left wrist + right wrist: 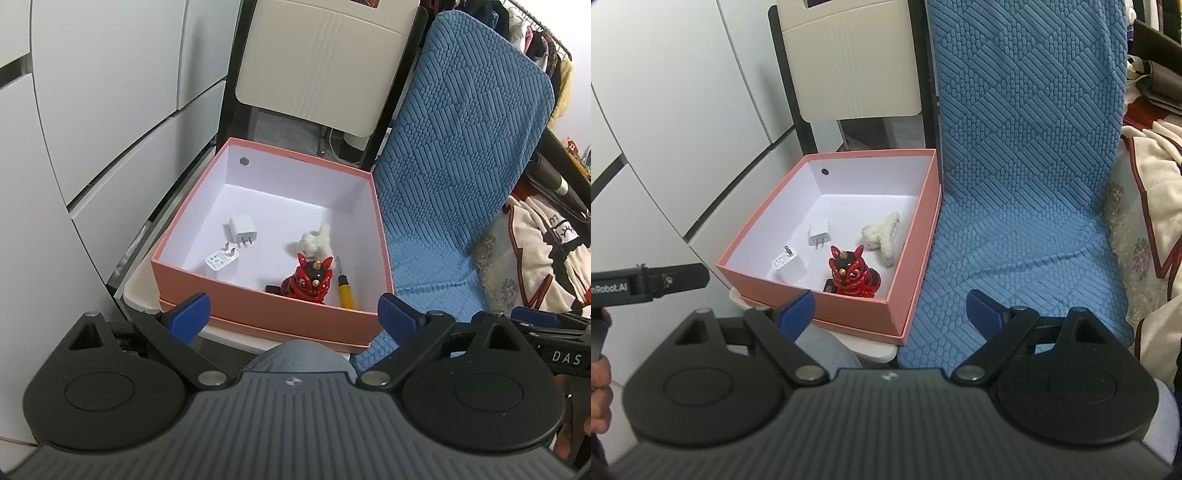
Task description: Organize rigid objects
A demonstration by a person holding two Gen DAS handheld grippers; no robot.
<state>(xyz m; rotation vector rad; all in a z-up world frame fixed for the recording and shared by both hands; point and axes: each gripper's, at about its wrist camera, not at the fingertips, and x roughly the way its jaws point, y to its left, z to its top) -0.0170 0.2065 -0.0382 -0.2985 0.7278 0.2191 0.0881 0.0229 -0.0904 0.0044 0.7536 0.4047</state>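
- We see the task's things gathered inside the open pink cardboard box with a white lining, ahead of both claws: the glossy red lion figurine near the front wall, the fluffy cream plush toy just behind it, and the yellow-handled screwdriver along the right wall.
- Two white plug-in chargers lie apart from those, toward the box's left side, one nearer the front wall.
- We judge the sorting well along, since nothing loose shows outside the box.
- Our left claw hangs wide open and empty, just short of the box's front wall.
- Our right claw is likewise spread and empty, near the box's front right corner.
- The box sits on a cream chair seat, beside the blue quilted chair cover to its right.
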